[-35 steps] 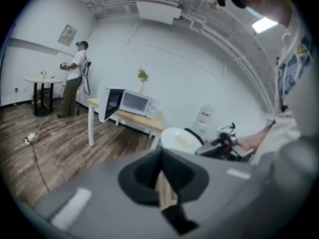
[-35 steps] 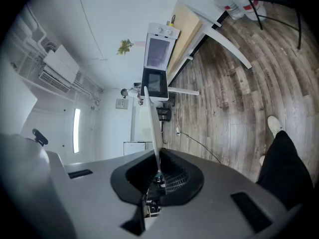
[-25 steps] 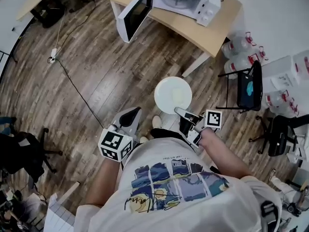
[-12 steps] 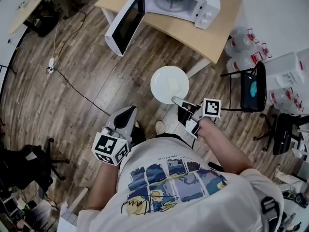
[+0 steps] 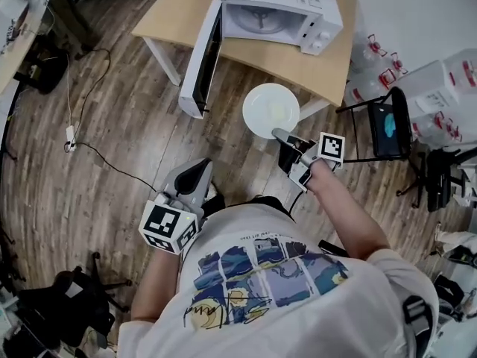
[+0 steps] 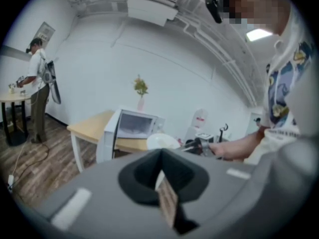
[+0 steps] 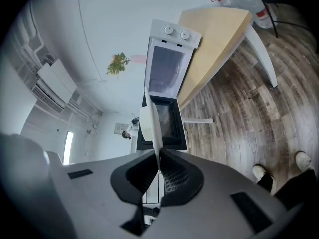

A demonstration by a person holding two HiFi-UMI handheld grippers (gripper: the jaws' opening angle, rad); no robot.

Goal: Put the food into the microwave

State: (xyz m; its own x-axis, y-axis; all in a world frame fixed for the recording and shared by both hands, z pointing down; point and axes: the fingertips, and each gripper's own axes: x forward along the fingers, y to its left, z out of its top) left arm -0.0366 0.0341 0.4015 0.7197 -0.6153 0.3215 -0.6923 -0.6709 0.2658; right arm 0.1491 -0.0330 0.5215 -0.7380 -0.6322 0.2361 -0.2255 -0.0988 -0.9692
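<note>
A white microwave [image 5: 277, 12] stands on a wooden table [image 5: 173, 15] with its door [image 5: 201, 62] swung wide open. My right gripper [image 5: 282, 135] is shut on the rim of a white plate [image 5: 270, 110], which hangs level just short of the table's front edge; a pale patch of food shows on the plate. In the right gripper view the plate [image 7: 151, 126] runs edge-on out of the right gripper [image 7: 158, 158], with the open microwave [image 7: 168, 68] behind. My left gripper [image 5: 198, 170] is lower left, shut, holding nothing. From the left gripper [image 6: 160, 176], the microwave [image 6: 133, 124] lies ahead.
A black chair [image 5: 381, 129] and water jugs [image 5: 375, 60] crowd the right of the table. A cable [image 5: 97, 151] trails over the wood floor at left. A dark office chair [image 5: 71, 300] sits at lower left. A person [image 6: 40, 78] stands at a far table.
The person has walked toward the table. Both grippers and the plate are now closer to the open microwave, and the plate is still gripped.
</note>
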